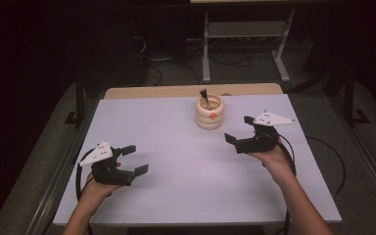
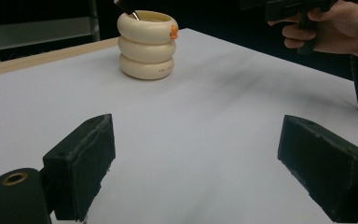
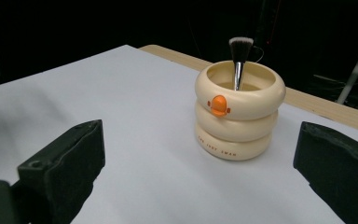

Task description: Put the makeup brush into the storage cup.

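Table (image 1: 176, 196): white top, bare apart from one thing, wood strip along the far edge.

Holder (image 1: 209, 112): cream, three stacked rings, small orange duck bill on the side, standing upright near the far edge about mid-width. In my right gripper view it sits right of centre between my jaws (image 3: 239, 111), bill facing me. In my left gripper view it's far off, upper left (image 2: 147, 44).

Left gripper (image 1: 132, 159): low at the near left of the table, jaws spread wide, nothing between them. Well apart from the holder.

Right gripper (image 1: 239, 129): at the right, jaws also wide apart and empty, aimed at the holder. Near it but not touching; clear white table between jaw tips and the base ring.

Brush (image 3: 238, 63): standing in the holder, bristle head up, metal ferrule showing above the rim, handle hidden inside. Long axis close to vertical, slight lean toward the far rim in the high view (image 1: 203, 95).

Key relation: brush is ahead of my right gripper and slightly up, and the right is clearly the nearer hand. My call: the right goes in. With the axis upright, I'd come over the rim and close on the ferrule crosswise, then lift straight up. Risk: clipping the top ring and shoving the holder.
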The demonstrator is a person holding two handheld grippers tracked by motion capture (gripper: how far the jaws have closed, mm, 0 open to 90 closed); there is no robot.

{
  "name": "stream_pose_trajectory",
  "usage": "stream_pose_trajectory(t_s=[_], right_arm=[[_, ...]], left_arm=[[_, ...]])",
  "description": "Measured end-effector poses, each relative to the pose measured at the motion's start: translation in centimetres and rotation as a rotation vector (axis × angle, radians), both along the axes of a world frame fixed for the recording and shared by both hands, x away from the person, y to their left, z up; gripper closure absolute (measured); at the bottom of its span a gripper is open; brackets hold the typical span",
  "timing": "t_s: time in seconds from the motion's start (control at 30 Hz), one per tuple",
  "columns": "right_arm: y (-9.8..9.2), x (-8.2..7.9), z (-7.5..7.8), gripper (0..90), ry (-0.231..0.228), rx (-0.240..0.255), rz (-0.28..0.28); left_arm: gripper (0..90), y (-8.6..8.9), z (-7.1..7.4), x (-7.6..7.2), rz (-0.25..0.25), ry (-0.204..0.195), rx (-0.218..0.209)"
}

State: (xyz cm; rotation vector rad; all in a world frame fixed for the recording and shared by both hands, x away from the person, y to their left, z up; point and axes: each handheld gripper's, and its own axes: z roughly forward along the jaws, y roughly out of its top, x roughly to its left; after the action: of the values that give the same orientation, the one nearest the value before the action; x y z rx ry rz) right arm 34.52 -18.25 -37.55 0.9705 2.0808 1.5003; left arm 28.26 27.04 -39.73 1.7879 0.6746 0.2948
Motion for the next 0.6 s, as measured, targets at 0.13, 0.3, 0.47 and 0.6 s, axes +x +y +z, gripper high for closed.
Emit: stream_pose_trajectory(t_s=[0.13, 0.3, 0.47, 0.6], right_arm=[[-0.4, -0.9, -0.3, 1.3, 0.001, 0.0, -0.002], [-1.1, -1.9, -0.5, 1.3, 0.0, 0.009, -0.005], [-1.7, -3.0, -0.7, 1.3, -0.016, 0.017, -0.017], [-2.5, -3.7, -1.0, 1.3, -0.027, 0.025, -0.026]], left_arm=[[10.7, -0.2, 0.0, 0.0, -0.004, -0.004, 0.004], [10.7, -0.3, 0.0, -0.1, -0.004, 0.0, 0.001], [10.7, -0.2, 0.1, -0.1, -0.008, -0.009, 0.006], [10.7, -0.1, 0.2, -0.1, -0.003, -0.007, -0.003]])
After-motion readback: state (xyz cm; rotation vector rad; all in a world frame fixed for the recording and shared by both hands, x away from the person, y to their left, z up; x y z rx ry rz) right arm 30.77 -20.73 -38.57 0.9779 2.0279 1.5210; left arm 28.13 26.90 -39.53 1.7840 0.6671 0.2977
